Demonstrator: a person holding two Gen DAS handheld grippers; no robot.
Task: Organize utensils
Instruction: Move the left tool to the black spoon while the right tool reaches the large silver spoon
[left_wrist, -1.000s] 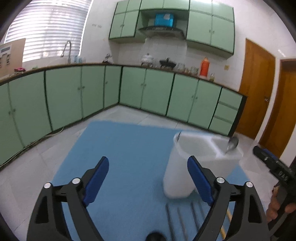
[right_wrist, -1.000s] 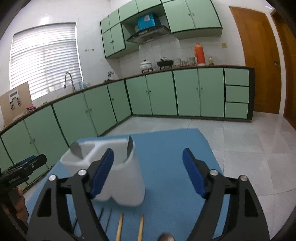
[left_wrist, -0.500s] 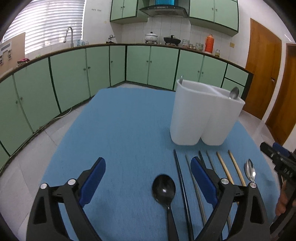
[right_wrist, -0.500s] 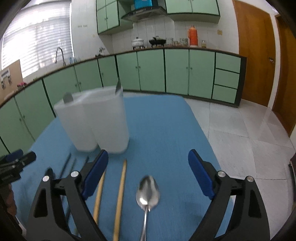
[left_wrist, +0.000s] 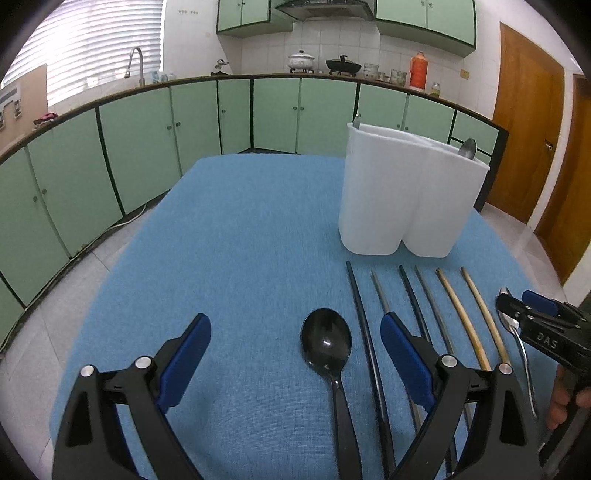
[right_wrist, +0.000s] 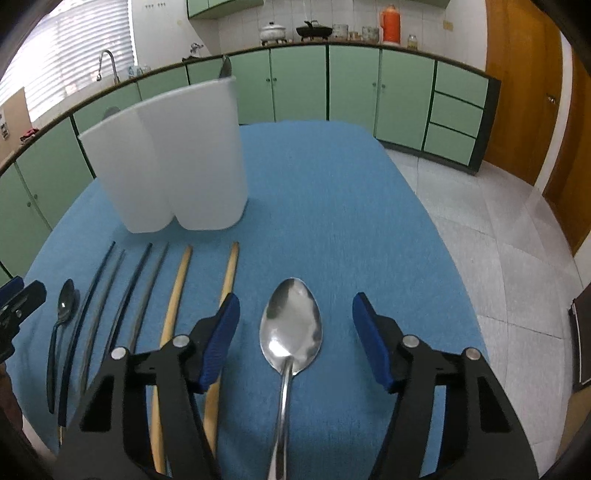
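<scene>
Right gripper (right_wrist: 295, 332) straddles the silver spoon (right_wrist: 290, 328), jaws just closing but pads not touching yet (nothing held). Best to pinch the neck squarely, then lift. Left gripper (left_wrist: 295, 362) hangs open over the black spoon (left_wrist: 327, 341); white holder (right_wrist: 166, 155) waits beyond on the blue surface (right_wrist: 332, 184).

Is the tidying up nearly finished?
Not nearly. Two utensils already stand in the white holder. Nothing is held: the right gripper, jaws just narrowing, sits open around the silver spoon. The black spoon and chopsticks lie on the cloth.
</scene>
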